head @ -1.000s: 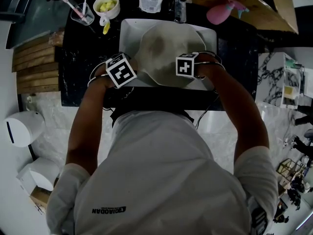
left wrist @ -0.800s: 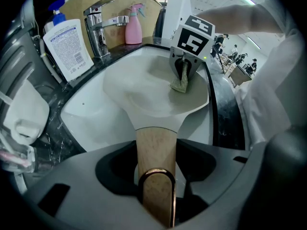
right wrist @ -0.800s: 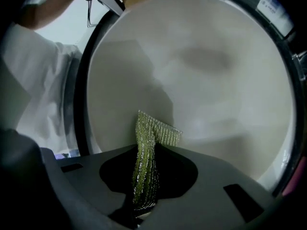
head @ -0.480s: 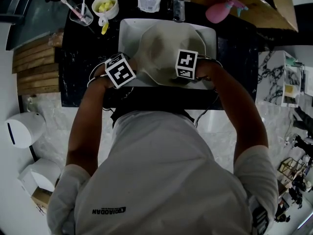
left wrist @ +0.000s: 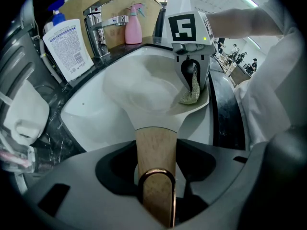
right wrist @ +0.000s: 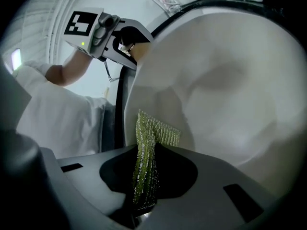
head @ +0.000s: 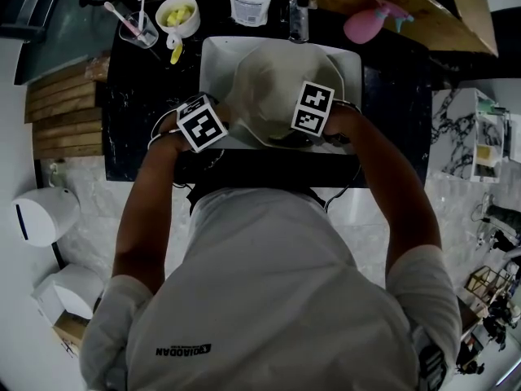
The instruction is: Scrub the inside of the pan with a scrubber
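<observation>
Steadying the pan (left wrist: 144, 87), left gripper (left wrist: 156, 186) clamped shut on its handle (left wrist: 154, 147); right gripper (right wrist: 144, 200) pinched the scrubber (right wrist: 148, 143) against the wall ahead

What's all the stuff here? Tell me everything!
White pan with wooden handle: one, white, over sink
Green mesh scrubber: one, green, inside pan
White sink: one, white, in counter
Black stone counter: one, black, around sink
Chrome tap: one, silver, behind sink
White pump bottle: one, white, left of tap
Pink spray bottle: one, pink, right of tap
White bowl: one, white, far-left counter
Left gripper: one, grey, gripping pan handle
Right gripper: one, grey, gripping scrubber
</observation>
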